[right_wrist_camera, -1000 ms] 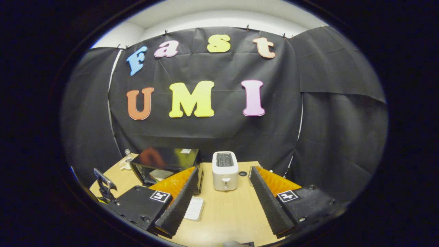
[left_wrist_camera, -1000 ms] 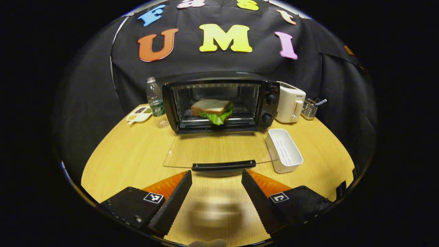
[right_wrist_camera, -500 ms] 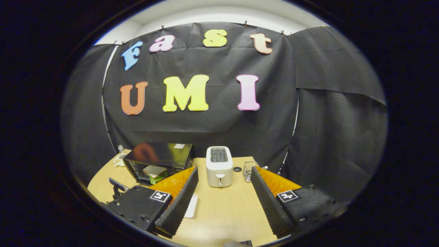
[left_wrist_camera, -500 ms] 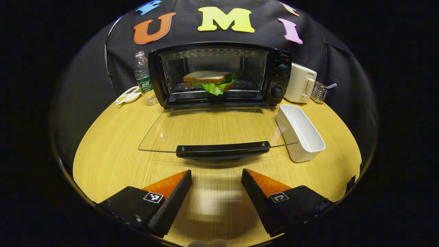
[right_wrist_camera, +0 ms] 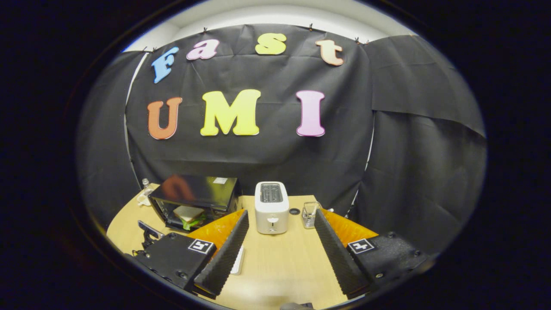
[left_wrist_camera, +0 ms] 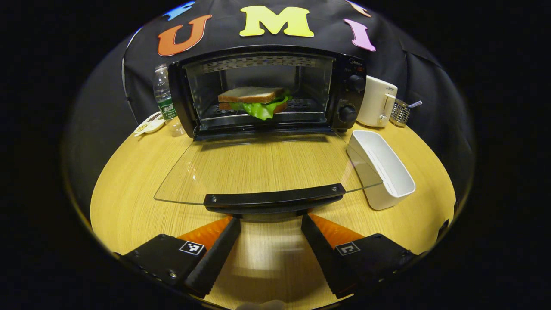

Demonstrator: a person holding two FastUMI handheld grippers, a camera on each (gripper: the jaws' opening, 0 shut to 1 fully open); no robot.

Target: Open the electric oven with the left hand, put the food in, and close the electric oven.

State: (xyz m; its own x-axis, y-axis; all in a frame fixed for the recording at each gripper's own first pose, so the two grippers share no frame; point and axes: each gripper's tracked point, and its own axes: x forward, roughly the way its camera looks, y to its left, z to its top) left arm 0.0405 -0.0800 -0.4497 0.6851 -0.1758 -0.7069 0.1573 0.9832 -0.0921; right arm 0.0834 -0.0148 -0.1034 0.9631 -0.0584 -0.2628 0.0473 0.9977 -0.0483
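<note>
The left gripper (left_wrist_camera: pixel 270 221) held its fingers spread, gripping nothing, tips just short of the black handle (left_wrist_camera: pixel 274 199) on the lowered glass door (left_wrist_camera: pixel 262 165). Beyond it the electric oven (left_wrist_camera: pixel 267 88) stood open near the table's (left_wrist_camera: pixel 129 189) far edge, the sandwich (left_wrist_camera: pixel 254 100) on its rack (lettuce hanging out). A white tray (left_wrist_camera: pixel 381 170) lay beside the door. The right gripper (right_wrist_camera: pixel 280 215) hung apart and empty above the table, facing a toaster (right_wrist_camera: pixel 271 206).
</note>
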